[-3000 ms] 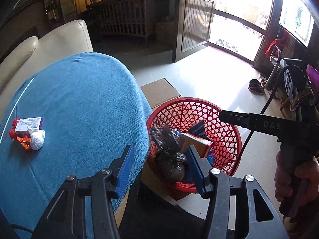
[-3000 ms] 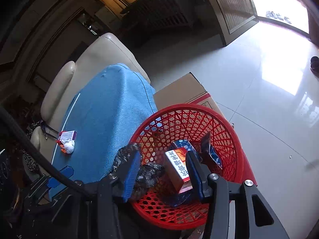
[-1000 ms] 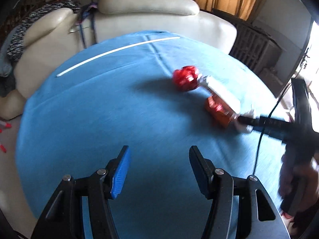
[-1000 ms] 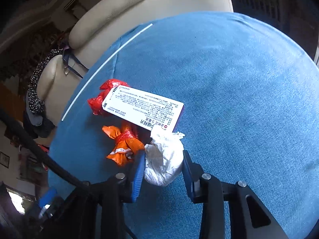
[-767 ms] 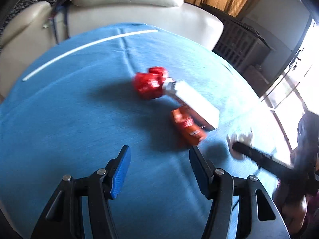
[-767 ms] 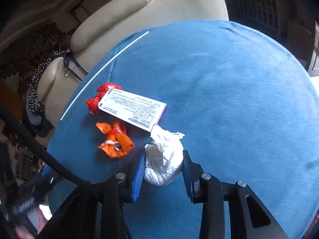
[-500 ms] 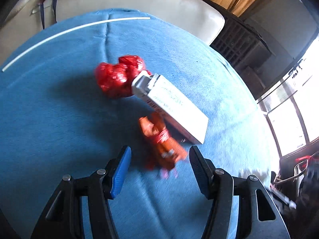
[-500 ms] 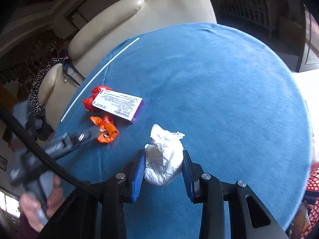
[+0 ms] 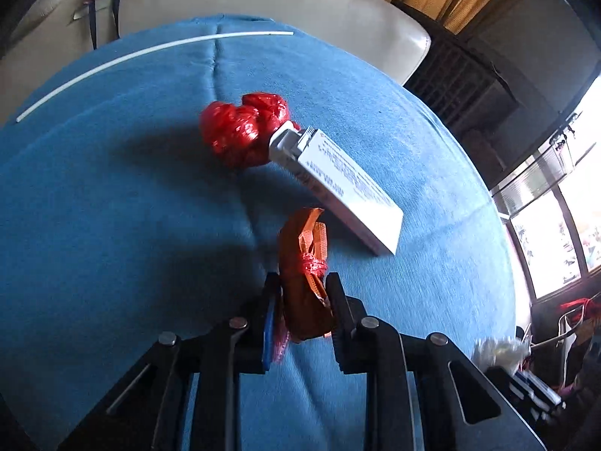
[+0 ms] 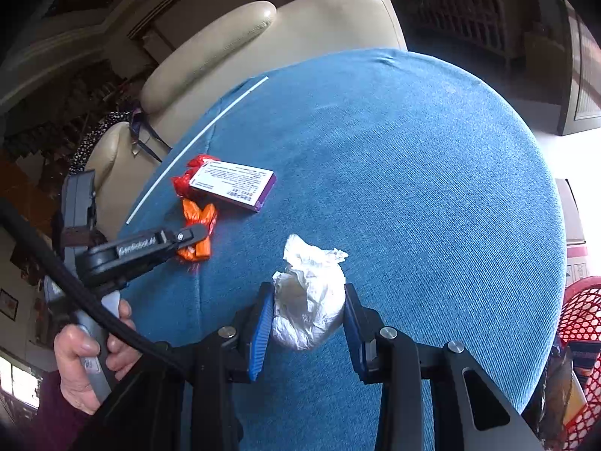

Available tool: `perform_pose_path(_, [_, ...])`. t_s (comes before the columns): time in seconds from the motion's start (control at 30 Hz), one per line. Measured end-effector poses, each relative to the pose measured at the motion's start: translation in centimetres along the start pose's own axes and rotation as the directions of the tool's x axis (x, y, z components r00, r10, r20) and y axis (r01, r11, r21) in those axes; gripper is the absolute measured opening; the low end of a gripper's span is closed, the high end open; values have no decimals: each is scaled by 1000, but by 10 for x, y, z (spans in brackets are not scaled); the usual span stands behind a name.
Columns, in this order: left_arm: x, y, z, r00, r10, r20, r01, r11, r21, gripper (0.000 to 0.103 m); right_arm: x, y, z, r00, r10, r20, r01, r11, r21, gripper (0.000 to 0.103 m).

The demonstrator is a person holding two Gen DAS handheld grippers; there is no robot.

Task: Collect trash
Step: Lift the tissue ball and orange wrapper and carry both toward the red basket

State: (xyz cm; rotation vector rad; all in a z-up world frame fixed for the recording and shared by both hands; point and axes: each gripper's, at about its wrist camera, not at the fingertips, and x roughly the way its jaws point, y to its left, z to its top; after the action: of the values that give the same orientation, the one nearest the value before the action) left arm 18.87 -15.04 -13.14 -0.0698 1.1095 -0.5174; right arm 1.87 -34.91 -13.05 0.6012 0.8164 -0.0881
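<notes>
Trash gripped in both tongs over the blue-covered round table.

Left wrist view: the left gripper [image 9: 302, 295] has its jaws pinched narrow on an orange wrapper [image 9: 305, 280], whose far end reaches out onto the blue cloth [image 9: 112, 195]. Just beyond it lies a white box [image 9: 340, 184], its far end touching a crumpled red wrapper [image 9: 244, 133]. Bare cloth spreads wide to the left; the table's rim curves away on the right, and a cream sofa [image 9: 263, 0] stands behind its far edge.
Right wrist view: the right gripper [image 10: 307, 310] holds a white crumpled wad [image 10: 310, 300] between its blue pads [image 10: 261, 325]. Open cloth runs far and right to the rim, where a red mesh basket [image 10: 580, 312] shows past the right edge. The other trash sits far left.
</notes>
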Motion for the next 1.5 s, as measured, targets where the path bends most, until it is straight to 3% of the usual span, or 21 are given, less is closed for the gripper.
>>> perform_pose_path(0.4, [-84, -7, -61, 996, 45, 81, -51, 995, 85, 26, -34, 16, -24, 999, 21, 36, -19, 998, -59, 38])
perform_pose_path(0.6, [-107, -19, -80, 989, 82, 122, -95, 990, 106, 26, -53, 22, -37, 998, 36, 48, -32, 996, -87, 38])
perform_pose_path(0.9, [-129, -32, -101, 972, 162, 169, -189, 969, 160, 26, -75, 29, -53, 996, 62, 67, -53, 991, -120, 38])
perform_pose_path(1.5, [-158, -76, -122, 940, 200, 275, -273, 926, 261, 26, -119, 22, -66, 988, 79, 132, -62, 990, -131, 38])
